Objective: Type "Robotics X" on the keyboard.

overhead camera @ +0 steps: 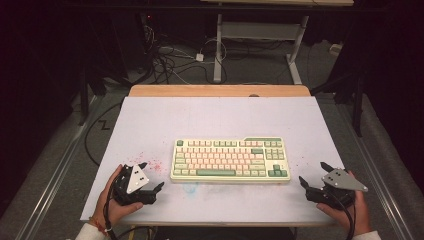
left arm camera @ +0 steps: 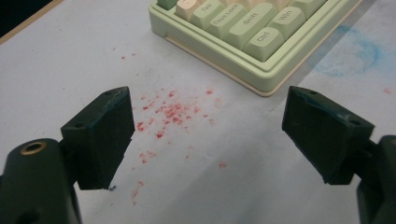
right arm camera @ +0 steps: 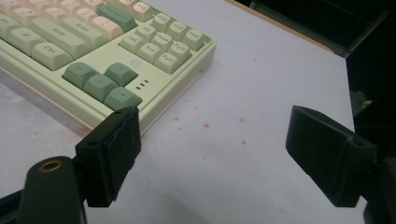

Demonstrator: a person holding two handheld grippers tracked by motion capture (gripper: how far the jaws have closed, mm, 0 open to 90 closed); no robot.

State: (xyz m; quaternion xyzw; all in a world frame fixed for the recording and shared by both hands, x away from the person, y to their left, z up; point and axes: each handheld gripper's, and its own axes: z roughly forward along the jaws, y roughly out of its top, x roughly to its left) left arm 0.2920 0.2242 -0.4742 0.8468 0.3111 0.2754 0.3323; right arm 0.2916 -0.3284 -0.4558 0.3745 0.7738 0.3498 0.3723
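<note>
On table: keyboard | L gripper, R gripper wide open, empty; red specks near L

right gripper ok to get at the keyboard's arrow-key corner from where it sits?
Probably yes. The right gripper is open, beside the keyboard on its right, apart from it. Bare table lies between, and the arrow keys sit just ahead of its jaws.

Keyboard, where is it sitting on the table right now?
In the high view the keyboard lies flat near the middle of the white table, toward the person's edge, between the left gripper and the right gripper, touching neither.
</note>
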